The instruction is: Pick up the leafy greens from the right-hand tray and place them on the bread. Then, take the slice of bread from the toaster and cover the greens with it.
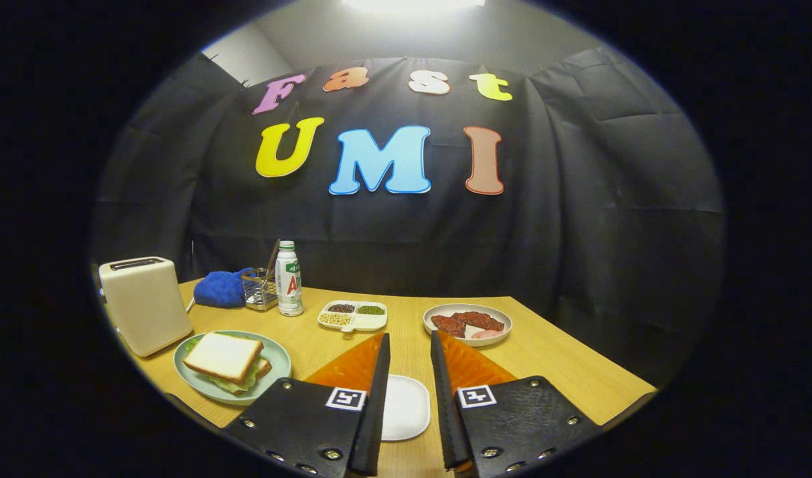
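The gripper [409, 345] hangs with fingers apart and nothing between them, above a small white tray [406, 406] on the worktop [565, 372]. Left of the tray, a green plate [273, 368] carries the bread slice [222, 356] over leafy greens [243, 383]. The toaster [143, 302] stands just behind the plate, at the worktop's left edge.

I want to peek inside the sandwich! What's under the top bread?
Under the top bread, leafy greens poke out, with another slice below. The middle is covered.
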Tool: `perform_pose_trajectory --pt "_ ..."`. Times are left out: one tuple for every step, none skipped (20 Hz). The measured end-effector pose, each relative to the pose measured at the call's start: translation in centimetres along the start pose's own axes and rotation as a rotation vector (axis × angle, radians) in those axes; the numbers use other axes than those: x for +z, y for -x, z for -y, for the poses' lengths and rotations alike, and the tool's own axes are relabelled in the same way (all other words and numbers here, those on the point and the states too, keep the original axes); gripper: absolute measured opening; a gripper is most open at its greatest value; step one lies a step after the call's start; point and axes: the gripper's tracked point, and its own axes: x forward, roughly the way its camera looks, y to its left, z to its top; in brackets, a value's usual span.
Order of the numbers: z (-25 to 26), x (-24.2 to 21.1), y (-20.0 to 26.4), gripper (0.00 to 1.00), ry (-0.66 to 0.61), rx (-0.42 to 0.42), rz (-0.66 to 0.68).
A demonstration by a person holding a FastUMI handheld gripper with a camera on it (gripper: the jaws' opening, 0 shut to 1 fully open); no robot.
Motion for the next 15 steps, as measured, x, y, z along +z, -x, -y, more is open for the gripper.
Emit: perform_pose_trajectory --pt "0.7 0.2 0.1 0.36 -0.015 0.002 0.015" --pt "1.5 0.7 0.4 0.36 -0.013 0.008 0.042" --pt "2.5 1.1 0.6 0.36 0.007 0.014 0.069" --pt "3.8 1.6 0.8 0.36 0.049 0.011 0.096" --pt "5.6 2.0 0.8 0.36 0.112 -0.006 0.122" --pt "8.3 2.3 0.8 0.36 0.186 -0.064 0.141" --pt "11.0 2.2 0.6 0.34 0.248 -0.121 0.141" --pt "13.3 1.9 0.9 0.33 0.281 -0.152 0.127" --pt "15.1 1.7 1.1 0.33 0.290 -0.160 0.113" --pt "17.4 1.7 1.3 0.33 0.284 -0.177 0.112" --pt "20.2 2.1 1.3 0.33 0.274 -0.200 0.122" --pt "22.7 2.5 1.2 0.33 0.259 -0.219 0.137" --pt "25.1 2.8 0.6 0.33 0.234 -0.221 0.148" --pt "26.7 2.8 0.1 0.33 0.195 -0.195 0.145" --pt "28.0 2.3 -0.5 0.33 0.162 -0.157 0.133"
